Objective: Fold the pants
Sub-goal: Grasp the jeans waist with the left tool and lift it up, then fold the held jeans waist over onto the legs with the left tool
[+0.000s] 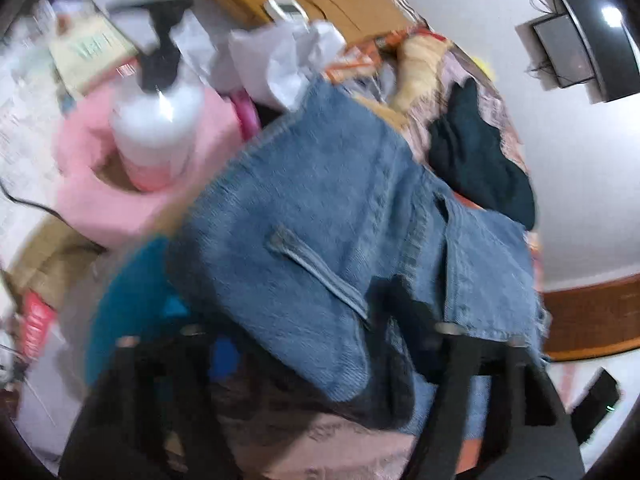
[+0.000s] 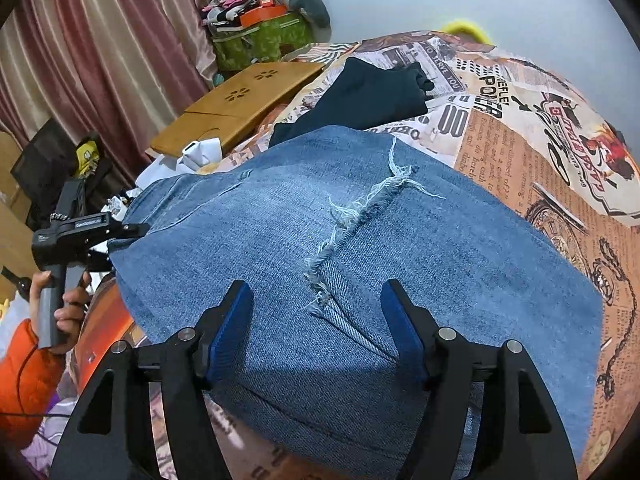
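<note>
**Jeans spread on the printed bedspread**

Newspaper-print bedspread (image 2: 532,132) covers the bed, with a white wall behind and pink curtains (image 2: 100,40) off to the side. Blue denim jeans (image 2: 400,232) lie spread across the bedspread, a frayed seam running up their middle. A dark navy garment (image 2: 368,96) lies just beyond them, and a wooden lap tray (image 2: 240,104) leans at the bed's edge.

My right gripper (image 2: 318,320) points down at the near part of the jeans. Its blue-padded fingers (image 2: 230,332) stand apart, one on each side of the frayed seam, pressing on nothing.

My left gripper (image 1: 316,344) is at the jeans' far side edge, where a belt loop (image 1: 316,268) shows on the denim. That view is blurred; denim lies between the fingers, but I cannot tell whether they are clamped on it. My hand (image 2: 66,308) grips the handle, orange sleeve (image 2: 24,368) below it. A pump bottle (image 1: 156,128) stands in a pink cloth (image 1: 100,184) near the jeans.
</note>
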### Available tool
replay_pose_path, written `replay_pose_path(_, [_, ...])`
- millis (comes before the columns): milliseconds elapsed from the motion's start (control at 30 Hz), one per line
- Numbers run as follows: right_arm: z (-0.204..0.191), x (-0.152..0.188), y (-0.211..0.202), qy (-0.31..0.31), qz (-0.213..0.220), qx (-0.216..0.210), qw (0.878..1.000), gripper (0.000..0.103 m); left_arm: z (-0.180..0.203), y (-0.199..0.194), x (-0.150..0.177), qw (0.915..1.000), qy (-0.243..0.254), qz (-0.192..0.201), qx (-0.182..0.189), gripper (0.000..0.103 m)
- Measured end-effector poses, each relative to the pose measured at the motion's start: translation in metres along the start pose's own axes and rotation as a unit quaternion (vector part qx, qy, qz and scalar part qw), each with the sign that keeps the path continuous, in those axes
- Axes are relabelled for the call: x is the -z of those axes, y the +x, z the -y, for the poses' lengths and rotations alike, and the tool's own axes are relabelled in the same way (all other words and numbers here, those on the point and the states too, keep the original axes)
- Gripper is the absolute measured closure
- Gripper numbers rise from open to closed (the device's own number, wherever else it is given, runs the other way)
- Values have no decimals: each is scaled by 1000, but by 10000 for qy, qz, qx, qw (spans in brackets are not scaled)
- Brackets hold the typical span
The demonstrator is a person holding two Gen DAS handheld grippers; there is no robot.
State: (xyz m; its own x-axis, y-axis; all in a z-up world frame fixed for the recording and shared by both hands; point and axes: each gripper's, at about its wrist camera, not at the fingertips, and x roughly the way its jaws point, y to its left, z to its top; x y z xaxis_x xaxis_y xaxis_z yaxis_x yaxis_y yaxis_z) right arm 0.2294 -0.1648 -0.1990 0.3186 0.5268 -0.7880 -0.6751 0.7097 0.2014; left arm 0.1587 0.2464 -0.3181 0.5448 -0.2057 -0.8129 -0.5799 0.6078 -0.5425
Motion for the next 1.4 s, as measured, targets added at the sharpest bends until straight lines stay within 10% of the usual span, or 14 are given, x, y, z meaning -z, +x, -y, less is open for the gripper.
replay_pose_path(133, [0, -2, -1, 3, -38, 3, 10000, 38, 21, -22, -1, 9964, 621, 516, -245, 69])
replay_pose_path(333, [15, -2, -29, 231, 260, -81, 9994, 39, 92, -71, 2, 9622, 2005, 1545, -1004, 72])
replay_pose_path(700, [109, 41, -86, 1383, 604, 636, 9865, 39, 248, -148, 12, 9148, 3139, 2542, -8, 78])
replay_pose_path(933, [157, 85, -65, 2042, 58, 604, 9770, 38, 346, -148, 46, 8901, 3761, 2532, 453, 80])
replay_pose_path(1400, [160, 96, -65, 1986, 315, 289, 9792, 37, 491, -70, 148, 8580, 4802, 1489, 1054, 82])
